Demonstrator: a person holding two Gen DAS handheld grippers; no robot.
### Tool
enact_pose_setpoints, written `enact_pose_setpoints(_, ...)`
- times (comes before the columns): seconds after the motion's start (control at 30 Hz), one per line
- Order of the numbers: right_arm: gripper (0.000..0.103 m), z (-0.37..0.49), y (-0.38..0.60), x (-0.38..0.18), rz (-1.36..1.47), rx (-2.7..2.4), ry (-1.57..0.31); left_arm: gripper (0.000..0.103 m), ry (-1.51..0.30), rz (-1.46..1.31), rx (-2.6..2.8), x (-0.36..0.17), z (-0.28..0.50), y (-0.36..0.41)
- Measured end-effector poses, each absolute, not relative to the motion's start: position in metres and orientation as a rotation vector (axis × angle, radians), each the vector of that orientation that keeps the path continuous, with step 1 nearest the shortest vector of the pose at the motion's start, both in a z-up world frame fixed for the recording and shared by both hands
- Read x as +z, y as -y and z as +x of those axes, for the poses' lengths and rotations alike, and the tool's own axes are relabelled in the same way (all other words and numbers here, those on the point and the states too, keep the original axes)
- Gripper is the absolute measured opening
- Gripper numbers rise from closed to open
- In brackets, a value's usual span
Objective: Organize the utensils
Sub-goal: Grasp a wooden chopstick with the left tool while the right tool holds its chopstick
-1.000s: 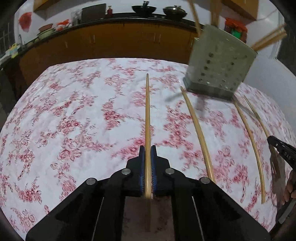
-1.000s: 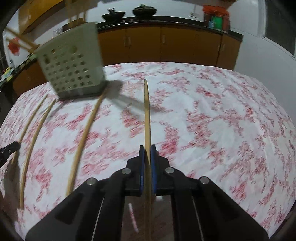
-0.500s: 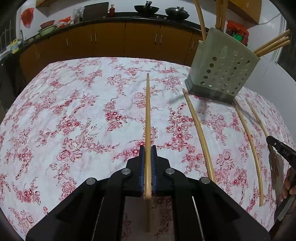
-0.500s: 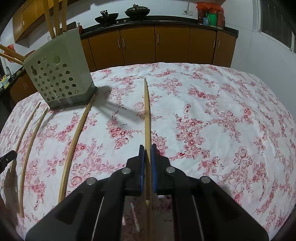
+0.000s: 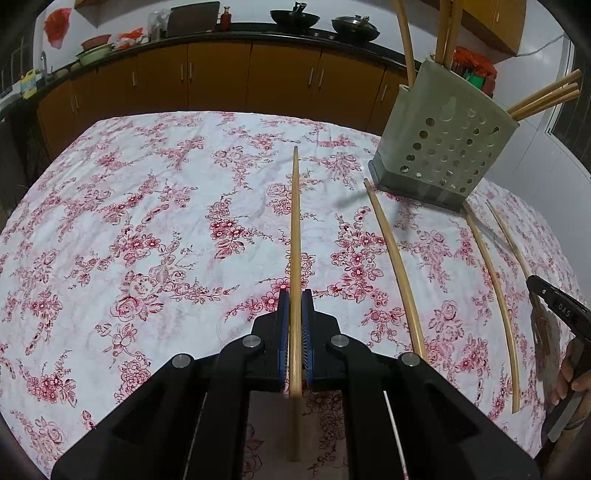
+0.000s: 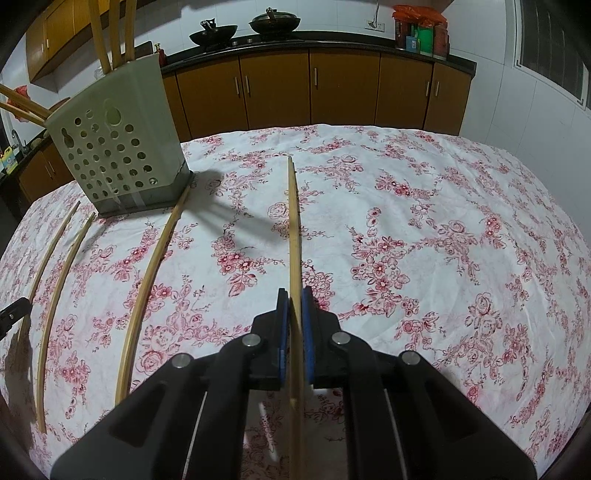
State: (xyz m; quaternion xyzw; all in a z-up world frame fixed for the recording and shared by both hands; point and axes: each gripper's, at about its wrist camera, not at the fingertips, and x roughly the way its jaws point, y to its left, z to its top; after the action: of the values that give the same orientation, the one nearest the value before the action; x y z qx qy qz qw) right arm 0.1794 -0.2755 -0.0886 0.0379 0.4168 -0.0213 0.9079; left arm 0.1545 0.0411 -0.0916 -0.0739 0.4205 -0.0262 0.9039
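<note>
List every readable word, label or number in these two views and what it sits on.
"DAS": white letters on the black right gripper at the left wrist view's right edge.
Packages on the counter: printing too small to read.
Yellow bottle by the sink: label blurred.
Perforated utensil holder, chopsticks and floral tablecloth: no text.

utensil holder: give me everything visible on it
The holder is a pale grey-green box, plastic by its look, its walls pierced with rows of round holes above a darker base. It stands upright on the floral cloth. Several chopsticks stick out of its top, some leaning sideways. One loose chopstick lies with its tip at the base. No claw touches it.
</note>
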Motion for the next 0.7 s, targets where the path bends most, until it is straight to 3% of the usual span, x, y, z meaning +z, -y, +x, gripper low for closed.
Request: enact_pose_setpoints(0.7, 0.013, 0.1787, 0.2746, -0.0891, 0.065, -0.041, -0.860, 0.008, -0.870, -0.153, -0.055, -0.0915, 0.1547, -0.0412)
